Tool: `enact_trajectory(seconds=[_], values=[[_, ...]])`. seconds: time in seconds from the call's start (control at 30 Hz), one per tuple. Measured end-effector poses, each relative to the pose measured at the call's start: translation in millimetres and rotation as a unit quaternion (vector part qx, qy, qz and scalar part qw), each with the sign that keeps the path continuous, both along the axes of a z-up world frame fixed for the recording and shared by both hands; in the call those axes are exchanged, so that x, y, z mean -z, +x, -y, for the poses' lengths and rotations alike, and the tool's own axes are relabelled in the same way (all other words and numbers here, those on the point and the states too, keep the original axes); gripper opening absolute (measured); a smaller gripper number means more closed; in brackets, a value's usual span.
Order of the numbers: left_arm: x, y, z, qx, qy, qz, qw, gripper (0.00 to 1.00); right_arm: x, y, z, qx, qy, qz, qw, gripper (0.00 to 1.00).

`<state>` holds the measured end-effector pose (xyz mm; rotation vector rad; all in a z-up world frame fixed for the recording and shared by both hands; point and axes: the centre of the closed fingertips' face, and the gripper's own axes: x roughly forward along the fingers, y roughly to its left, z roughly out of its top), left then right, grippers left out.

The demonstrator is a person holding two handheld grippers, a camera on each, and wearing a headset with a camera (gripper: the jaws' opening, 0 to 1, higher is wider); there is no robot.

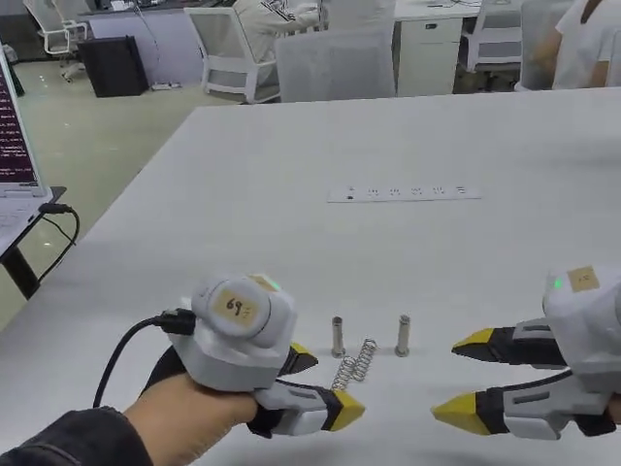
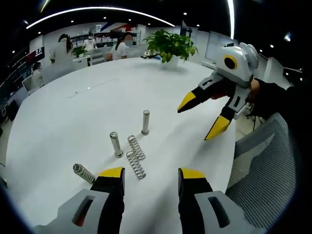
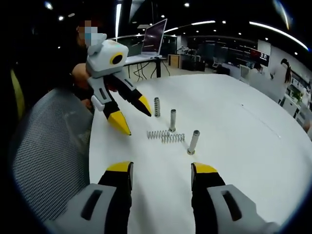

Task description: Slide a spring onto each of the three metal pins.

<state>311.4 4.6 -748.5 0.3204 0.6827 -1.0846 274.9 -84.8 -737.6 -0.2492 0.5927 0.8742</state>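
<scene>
Two loose springs (image 1: 365,357) flat on counter (image 1: 291,214), touching each other, just beside middle pin (image 1: 338,337), on person's side of it. Second bare pin (image 1: 403,335) near middle pin, toward right gripper (image 1: 444,379). Third pin (image 2: 84,172), on middle pin's other side by left gripper (image 1: 335,383), already wears a spring.

Both sets of jaws spread, empty, flanking middle pin.

Springs look light, thin-wired, squashy, apt to roll or flick away. Pinch gently across coils mid-length, leaving one end free.

A white workbench (image 1: 291,165) carries a socket strip (image 1: 404,193) at twelve o'clock. Beyond it stand grey office chairs (image 1: 335,63) and a white cabinet (image 1: 427,53). An open laptop (image 1: 15,146) sits at nine o'clock. Beige floor (image 1: 97,126), ceiling strip lights (image 3: 118,17), a potted plant (image 2: 169,46).
</scene>
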Motion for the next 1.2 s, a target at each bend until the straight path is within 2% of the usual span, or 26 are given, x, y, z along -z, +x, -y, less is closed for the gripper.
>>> enact_trajectory(seconds=[0.17, 0.5, 0.8, 0.93, 1.0, 1.07, 1.2], values=[[5.9, 4.2, 2.9, -0.013, 0.008, 0.004, 0.9999, 0.35, 1.0, -4.7, 4.4, 0.014, 0.023, 0.012, 0.9996, 0.51], [20.6, 7.9, 5.0, -0.025, 0.027, 0.008, 0.9993, 0.32, 2.0, -5.9, 5.2, 0.023, 0.053, 0.039, 0.9976, 0.7], [29.1, 14.1, 4.1, -0.041, 0.038, 0.012, 0.9984, 0.27, 0.3, -2.1, 5.8, 0.037, 0.071, 0.047, 0.9957, 0.8], [32.0, 17.4, 3.4, -0.046, 0.043, 0.015, 0.9979, 0.24, 0.2, -0.1, 6.2, 0.048, 0.077, 0.045, 0.9949, 0.87], [33.3, 18.9, 2.5, -0.047, 0.046, 0.018, 0.9977, 0.23, -1.2, 0.6, 6.2, 0.05, 0.079, 0.049, 0.9944, 0.89], [35.2, 19.4, 2.4, -0.049, 0.047, 0.014, 0.9976, 0.21, -4.0, 1.0, 5.5, 0.052, 0.089, 0.052, 0.9933, 0.91], [37.3, 19.0, 3.3, -0.048, 0.05, 0.015, 0.9975, 0.2, -3.3, -0.2, 5.8, 0.052, 0.087, 0.051, 0.9936, 0.92]])
